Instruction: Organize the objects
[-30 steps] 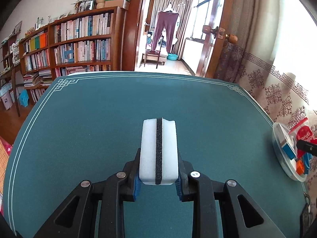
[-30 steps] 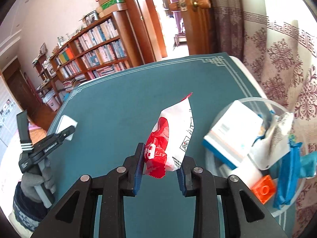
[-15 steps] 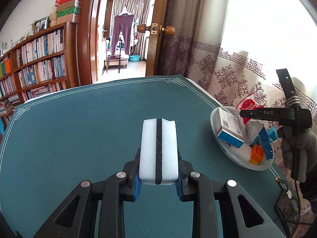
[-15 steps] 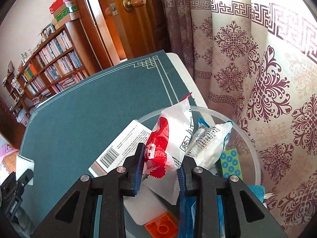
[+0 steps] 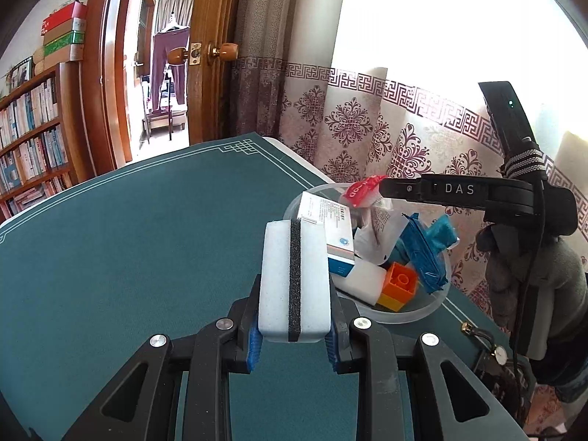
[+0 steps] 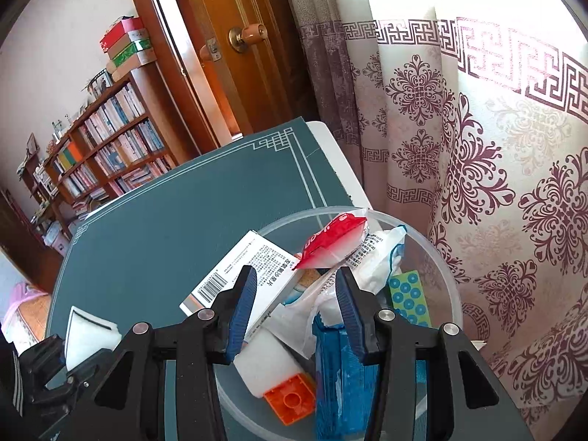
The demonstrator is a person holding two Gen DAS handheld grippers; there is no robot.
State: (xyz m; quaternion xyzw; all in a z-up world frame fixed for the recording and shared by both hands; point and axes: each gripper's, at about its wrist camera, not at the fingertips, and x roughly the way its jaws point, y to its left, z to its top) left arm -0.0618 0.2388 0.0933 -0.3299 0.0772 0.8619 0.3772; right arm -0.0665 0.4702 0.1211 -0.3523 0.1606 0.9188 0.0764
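While I am hovering the right tongs [image 6: 296, 296] over the clear bowl [image 6: 446, 279], their jaws are standing spread, and the red-and-white packet [image 6: 336, 240] is lying just ahead of their tips on the pile; half a second ago they were pinching it. So that item is done. Left: the sponge [image 5: 294, 275], which my left tongs [image 5: 294, 330] are pinching, the bowl now just ahead and to their right, closer than before.
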